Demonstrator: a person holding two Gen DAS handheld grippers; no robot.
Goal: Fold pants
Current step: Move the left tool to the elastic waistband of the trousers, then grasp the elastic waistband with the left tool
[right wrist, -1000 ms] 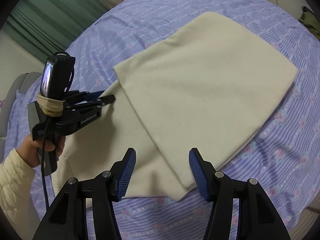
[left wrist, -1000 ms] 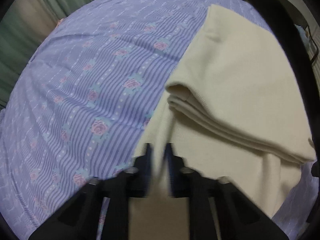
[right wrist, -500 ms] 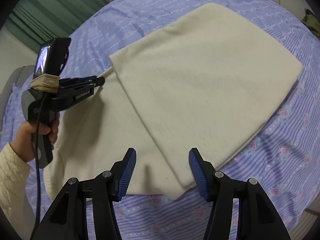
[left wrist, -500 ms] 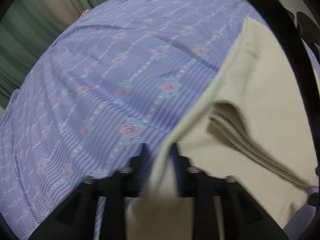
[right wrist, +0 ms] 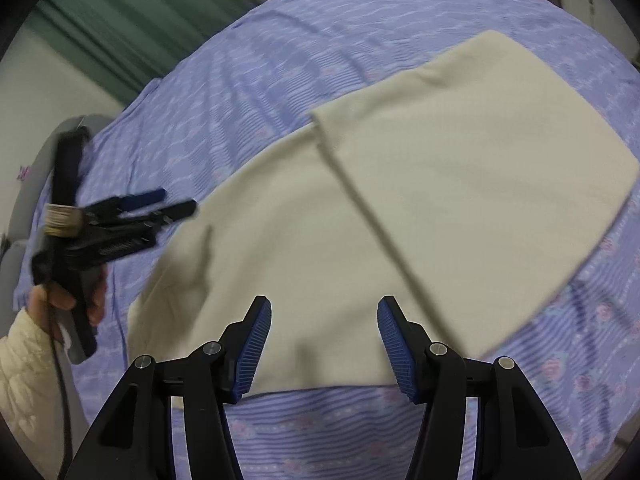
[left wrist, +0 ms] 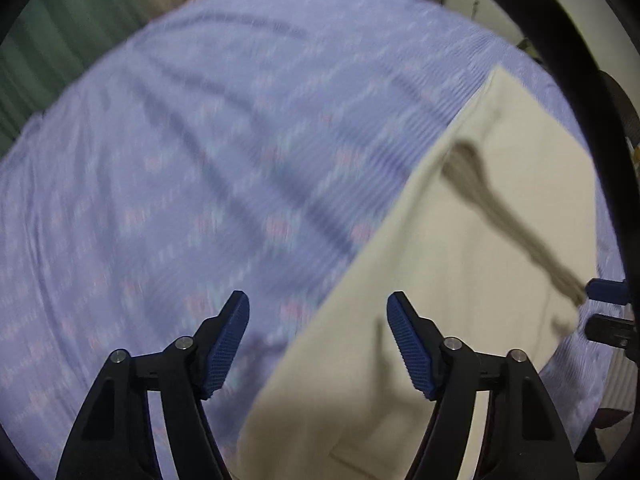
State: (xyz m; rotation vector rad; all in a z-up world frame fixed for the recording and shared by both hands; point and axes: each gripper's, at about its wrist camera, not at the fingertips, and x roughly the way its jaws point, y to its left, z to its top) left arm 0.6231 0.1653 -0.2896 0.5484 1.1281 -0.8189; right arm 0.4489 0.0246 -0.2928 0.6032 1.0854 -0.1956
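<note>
Fingers released on both grippers, holding nothing.
Cream pants lie part-folded on the bed.

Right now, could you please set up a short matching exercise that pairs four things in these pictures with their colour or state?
Things:
1. pants
2. bedsheet
3. left tool
4. curtain

Descriptions:
A. green, hanging beyond the bed
B. cream, partly folded over itself
C. open, holding nothing
D. purple stripes with pink flowers

Pairs: 1-B, 2-D, 3-C, 4-A
</note>
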